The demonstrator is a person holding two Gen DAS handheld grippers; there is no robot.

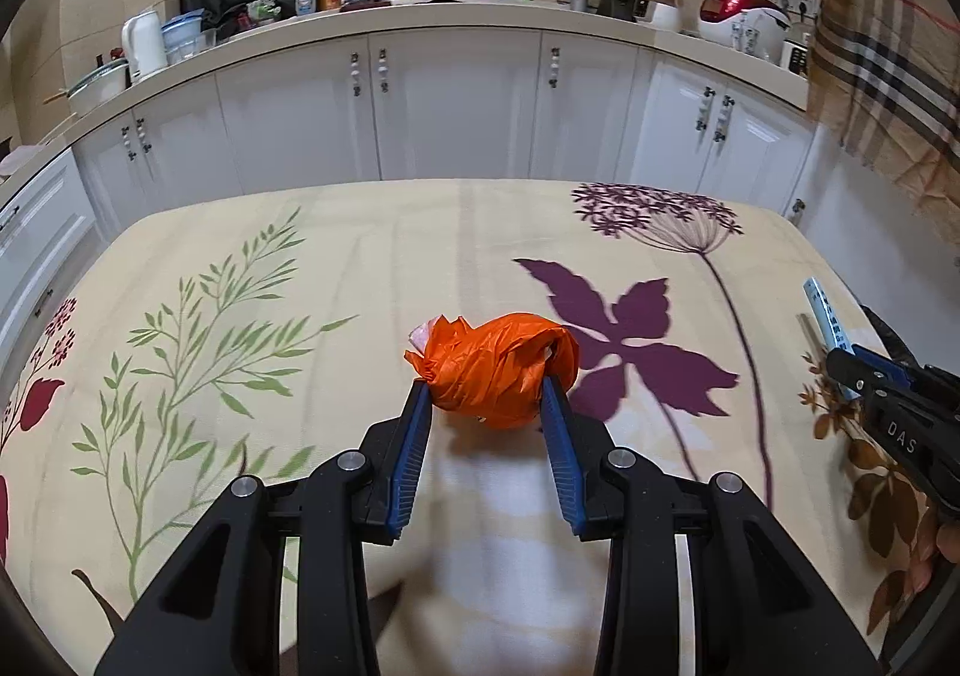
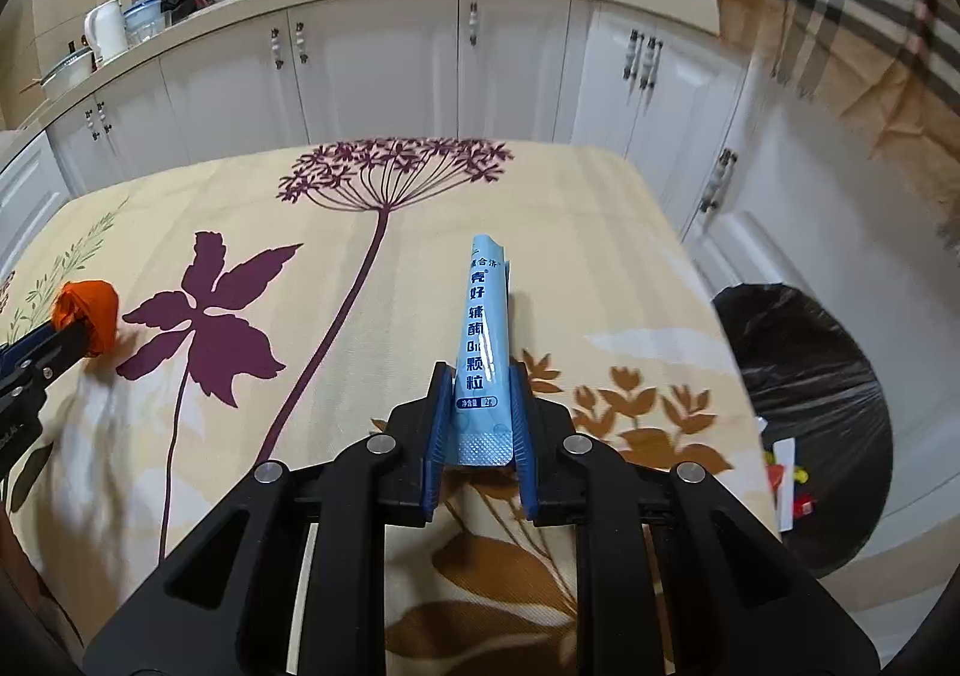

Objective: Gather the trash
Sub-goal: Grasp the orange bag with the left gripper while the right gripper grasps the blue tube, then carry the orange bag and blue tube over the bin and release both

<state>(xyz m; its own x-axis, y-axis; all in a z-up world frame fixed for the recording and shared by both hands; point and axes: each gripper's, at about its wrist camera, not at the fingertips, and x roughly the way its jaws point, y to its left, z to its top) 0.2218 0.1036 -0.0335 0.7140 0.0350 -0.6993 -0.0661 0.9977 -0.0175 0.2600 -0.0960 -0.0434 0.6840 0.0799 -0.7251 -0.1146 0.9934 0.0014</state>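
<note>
A crumpled orange plastic bag (image 1: pixel 498 370) is squeezed between the blue pads of my left gripper (image 1: pixel 487 385), just above the floral tablecloth (image 1: pixel 300 256). The same orange bag (image 2: pixel 87 310) shows at the left edge of the right wrist view. My right gripper (image 2: pixel 480 382) is shut on a long light-blue sachet (image 2: pixel 483 340) with printed characters, which sticks forward past the fingertips over the table's right side. That sachet (image 1: pixel 828 316) and the right gripper (image 1: pixel 852 370) appear at the right edge of the left wrist view.
A bin lined with a black bag (image 2: pixel 804 406) stands on the floor beside the table's right edge, with bits of litter inside. White cabinets (image 1: pixel 450 106) and a cluttered counter (image 1: pixel 420 10) run beyond the table. A plaid cloth (image 2: pixel 840 16) hangs at the upper right.
</note>
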